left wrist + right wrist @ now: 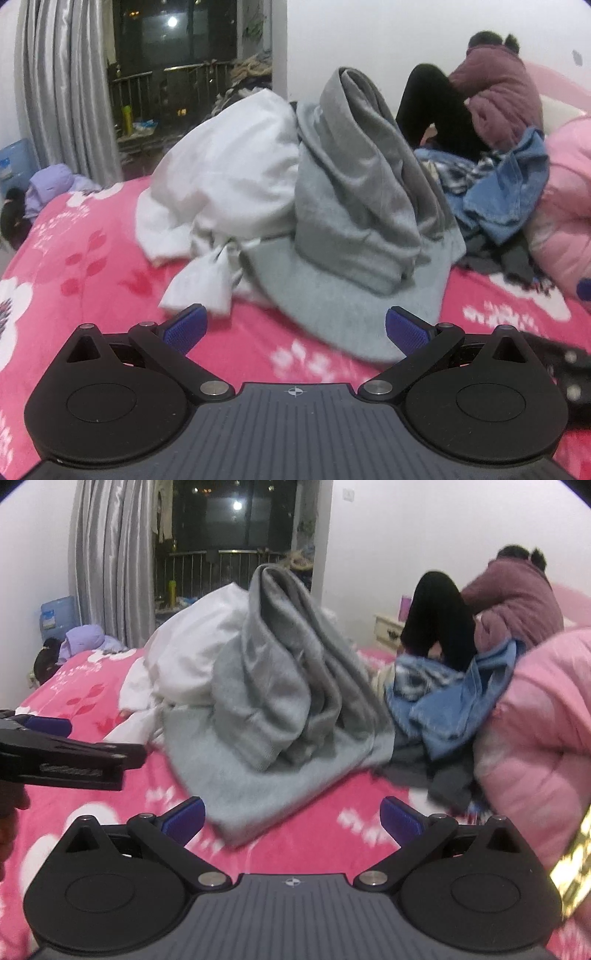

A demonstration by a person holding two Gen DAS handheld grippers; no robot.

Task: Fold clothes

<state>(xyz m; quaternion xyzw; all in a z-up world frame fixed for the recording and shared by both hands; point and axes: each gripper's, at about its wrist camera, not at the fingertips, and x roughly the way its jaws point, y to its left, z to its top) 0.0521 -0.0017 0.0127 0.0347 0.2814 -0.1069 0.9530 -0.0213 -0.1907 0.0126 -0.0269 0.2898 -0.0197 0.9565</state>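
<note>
Here a bed (92, 258) covered with a pink blanket printed with white flowers is seen in both wrist views, and the clothes are piled on it. At the far side of the bed a person in a dark red padded jacket (498, 88) is seated, turned away, with black trousers drawn up. At the right a pink quilt (535, 716) is bunched up. A white garment (221, 177) is heaped at the middle of the bed, and a grey garment (354, 221) is leaned against its right side; the grey garment stands up in a tall crumpled fold, and its lower edge is spread flat on the blanket towards the cameras. A blue denim garment (506, 192) is laid behind it, between the grey garment and the pink quilt, with darker cloth under it. A grey curtain (62, 85) is hung at the left, beside a dark balcony door.

The left gripper (295, 328) is held low over the blanket, its jaws spread wide and nothing gripped between them; the edge of the grey garment lies just in front of them. The right gripper (291, 818) is held likewise, its jaws wide apart and empty, near the same edge. In the right wrist view the left gripper (70, 753) is seen from the side at the left.
</note>
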